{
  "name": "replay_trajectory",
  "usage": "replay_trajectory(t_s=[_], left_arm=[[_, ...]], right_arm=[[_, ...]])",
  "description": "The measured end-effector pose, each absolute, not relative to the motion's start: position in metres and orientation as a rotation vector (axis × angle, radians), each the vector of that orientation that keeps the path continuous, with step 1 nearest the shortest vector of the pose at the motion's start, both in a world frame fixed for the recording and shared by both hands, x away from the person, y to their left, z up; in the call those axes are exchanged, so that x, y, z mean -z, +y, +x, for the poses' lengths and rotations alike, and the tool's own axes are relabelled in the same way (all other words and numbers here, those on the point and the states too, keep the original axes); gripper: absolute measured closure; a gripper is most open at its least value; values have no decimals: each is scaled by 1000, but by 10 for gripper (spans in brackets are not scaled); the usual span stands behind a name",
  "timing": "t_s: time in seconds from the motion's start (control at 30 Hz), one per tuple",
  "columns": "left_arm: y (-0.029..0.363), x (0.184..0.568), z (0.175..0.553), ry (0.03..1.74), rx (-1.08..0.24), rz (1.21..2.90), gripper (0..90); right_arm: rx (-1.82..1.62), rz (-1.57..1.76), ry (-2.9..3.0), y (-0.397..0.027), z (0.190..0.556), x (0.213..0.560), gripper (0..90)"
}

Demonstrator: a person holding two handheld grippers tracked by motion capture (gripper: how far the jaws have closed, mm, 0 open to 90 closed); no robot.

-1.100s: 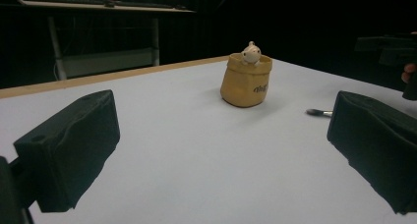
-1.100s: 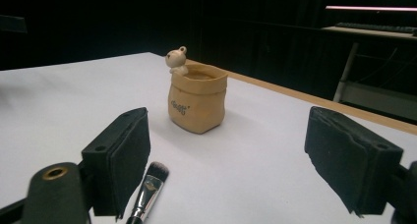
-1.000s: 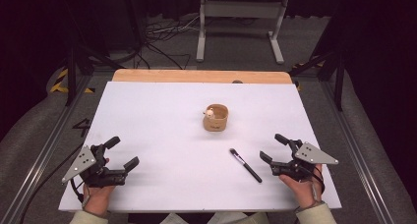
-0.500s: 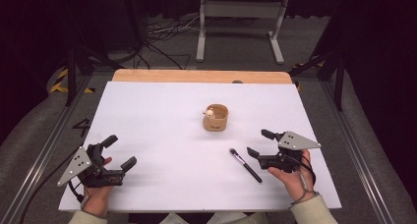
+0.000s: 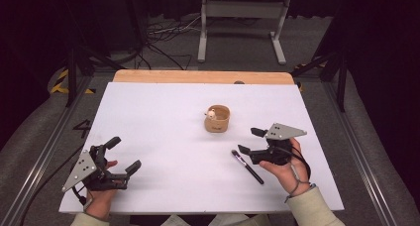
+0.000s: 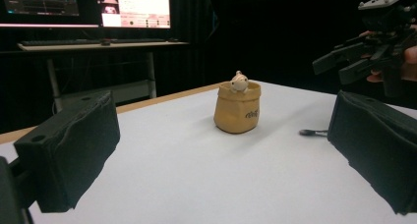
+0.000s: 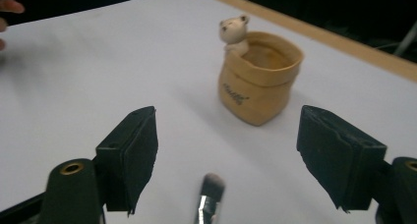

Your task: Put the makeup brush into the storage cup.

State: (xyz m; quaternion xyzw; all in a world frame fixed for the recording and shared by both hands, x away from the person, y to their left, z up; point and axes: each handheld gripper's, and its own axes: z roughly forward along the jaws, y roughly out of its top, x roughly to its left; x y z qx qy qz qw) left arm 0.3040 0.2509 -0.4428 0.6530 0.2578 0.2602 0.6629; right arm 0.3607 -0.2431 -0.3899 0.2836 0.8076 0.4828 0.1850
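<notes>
Right gripper (image 5: 250, 141), shifted toward 11 o'clock, jaws just narrowing but unclenched and empty, hovered over brush (image 5: 247, 166) for pickup; pouch (image 5: 217, 118) at 12 o'clock.

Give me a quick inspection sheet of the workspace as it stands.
Surface: white table top, wooden strip at the far edge.
Job's things: makeup brush lying flat; tan pouch-shaped holder upright, small bear figure on its rim.
Clutter: nothing seen.
Grippers: right gripper above the brush, jaws open and just been closing, nothing between them; left gripper open, empty.
Cables: bundle on the floor beyond the table.
Surroundings: metal stand, dark room, lit monitors.
</notes>
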Motion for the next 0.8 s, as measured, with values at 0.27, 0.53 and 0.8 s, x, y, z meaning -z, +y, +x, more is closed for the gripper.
replay_trajectory(t_s=[0.27,0.53,0.8], left_arm=[[251,442,305,606,-600,1478,0],[249,442,305,600,-605,1494,3],[249,443,305,600,-577,1510,1]], right_arm=[[-1110,925,2519,-228,369,372,377],[-733,1129,2684,-216,378,372,435],[-530,1124,2725,-208,383,378,429]])
